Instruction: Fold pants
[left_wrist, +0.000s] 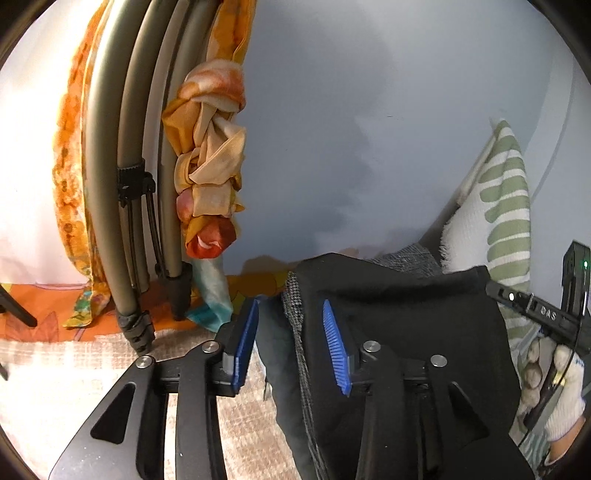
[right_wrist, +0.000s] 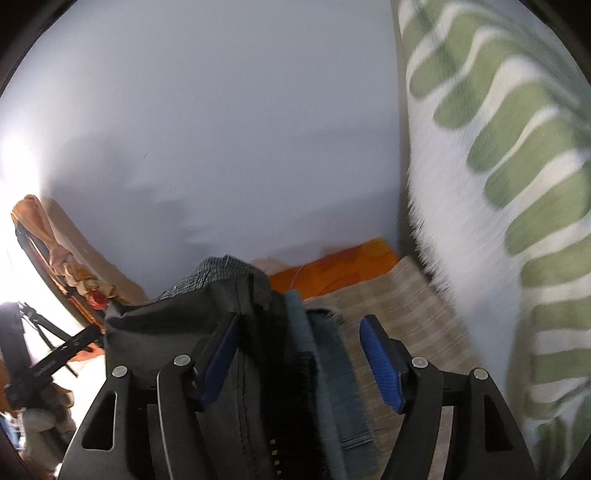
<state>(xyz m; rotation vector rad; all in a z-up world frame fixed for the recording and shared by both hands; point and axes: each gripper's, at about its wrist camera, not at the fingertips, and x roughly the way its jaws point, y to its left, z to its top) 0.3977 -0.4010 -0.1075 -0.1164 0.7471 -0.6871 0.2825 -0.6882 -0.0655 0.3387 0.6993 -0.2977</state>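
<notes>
Both my grippers stand open: the left gripper (left_wrist: 290, 341) and right gripper (right_wrist: 299, 360) straddle the dark folded pants (left_wrist: 388, 310), clamping nothing. The pile lies straight ahead on the beige checked blanket (right_wrist: 410, 314), long axis running away from me.

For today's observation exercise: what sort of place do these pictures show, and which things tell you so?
Probably a bedroom: a green-and-white leaf-patterned cushion against a plain pale wall, an orange floral bedsheet, and a stack of dark folded clothes.

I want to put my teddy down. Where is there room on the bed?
Bare checked blanket lies between the stacked pants and the green-striped pillow. More shows left of the pants, before the tripod legs. The middle is crowded.
</notes>
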